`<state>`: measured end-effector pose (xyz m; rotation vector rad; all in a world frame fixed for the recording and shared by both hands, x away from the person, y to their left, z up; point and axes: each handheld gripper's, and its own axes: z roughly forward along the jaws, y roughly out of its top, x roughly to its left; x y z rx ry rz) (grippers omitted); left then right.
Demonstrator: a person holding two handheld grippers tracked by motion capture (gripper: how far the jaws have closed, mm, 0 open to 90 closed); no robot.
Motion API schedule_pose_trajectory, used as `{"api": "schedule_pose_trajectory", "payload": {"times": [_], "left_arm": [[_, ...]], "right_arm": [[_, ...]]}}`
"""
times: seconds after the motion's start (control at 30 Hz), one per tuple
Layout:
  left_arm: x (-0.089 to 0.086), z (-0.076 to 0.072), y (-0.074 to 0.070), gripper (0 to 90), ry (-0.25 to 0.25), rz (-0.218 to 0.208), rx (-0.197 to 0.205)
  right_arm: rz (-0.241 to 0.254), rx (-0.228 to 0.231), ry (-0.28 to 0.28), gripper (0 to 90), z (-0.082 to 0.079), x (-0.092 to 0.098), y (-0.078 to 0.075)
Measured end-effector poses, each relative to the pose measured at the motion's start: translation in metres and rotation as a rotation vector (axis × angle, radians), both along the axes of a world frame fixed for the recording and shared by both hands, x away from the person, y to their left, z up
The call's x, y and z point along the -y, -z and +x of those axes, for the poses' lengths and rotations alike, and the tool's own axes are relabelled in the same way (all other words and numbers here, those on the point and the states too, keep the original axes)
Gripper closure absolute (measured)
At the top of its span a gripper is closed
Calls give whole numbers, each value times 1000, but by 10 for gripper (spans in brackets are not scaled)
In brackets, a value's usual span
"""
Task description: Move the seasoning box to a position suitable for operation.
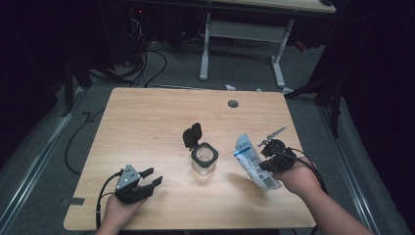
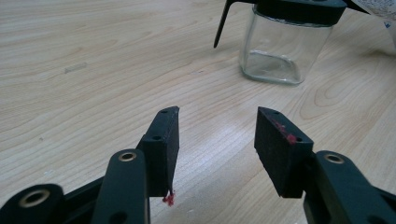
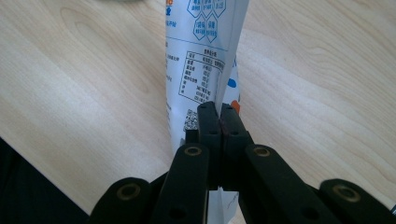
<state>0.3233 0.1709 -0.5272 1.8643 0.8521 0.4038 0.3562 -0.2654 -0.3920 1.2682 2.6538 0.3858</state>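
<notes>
Item: white printed pouch (image 1: 254,166), hanging pinched by its edge in the right tongs (image 3: 219,116), beside the open glass jar (image 1: 204,160) on the desk (image 1: 147,127), likely awaiting pouring. Left tongs (image 1: 147,178) resting agape, holding nothing.

Left gripper (image 1: 152,177) rests low at the near left, held from below by the left hand (image 1: 120,208), jaws apart with nothing between. Right gripper (image 1: 266,159) sits at the near right, forearm angled in, jaws pressed together, clamped.
</notes>
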Motion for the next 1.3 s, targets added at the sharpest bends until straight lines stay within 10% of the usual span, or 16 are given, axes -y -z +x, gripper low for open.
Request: {"api": "schedule_pose_trajectory", "payload": {"times": [0.67,1.3], "left_arm": [[21,-10,-1,477,81,10,38],[141,-36,-9,357,295,-18,63]], "right_arm": [[-69,-54,-27,900,-3,-6,-4],[-63,-64,-72,900,-7,-25,-15]]}}
